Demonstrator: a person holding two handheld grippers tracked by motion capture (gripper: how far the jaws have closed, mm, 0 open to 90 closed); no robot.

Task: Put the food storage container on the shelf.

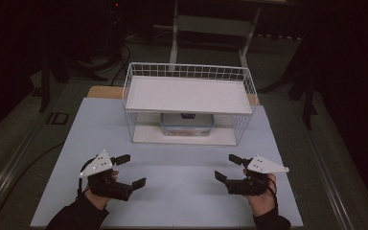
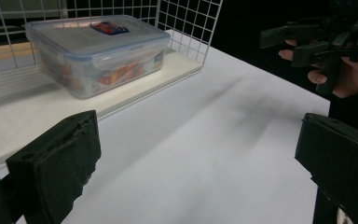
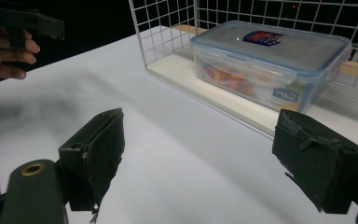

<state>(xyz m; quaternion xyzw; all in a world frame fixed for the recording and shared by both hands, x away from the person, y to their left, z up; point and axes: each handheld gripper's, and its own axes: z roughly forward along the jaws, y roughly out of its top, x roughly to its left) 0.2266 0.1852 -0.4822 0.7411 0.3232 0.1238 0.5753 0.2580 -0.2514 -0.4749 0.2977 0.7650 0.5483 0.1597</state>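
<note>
Both grippers, left gripper (image 1: 130, 170) and right gripper (image 1: 229, 167), hover spread and empty; they should approach the plastic container (image 1: 187, 124) level, beneath the wire rack (image 1: 188, 72) shelf.

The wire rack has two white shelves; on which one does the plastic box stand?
On the lower shelf: the lidded box sits there, under the bare upper shelf.

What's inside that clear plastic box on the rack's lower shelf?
Through the plastic box walls, orange and red contents show along the bottom. The blue-rimmed lid with its label hides the view from above; what the contents are cannot be told.
</note>
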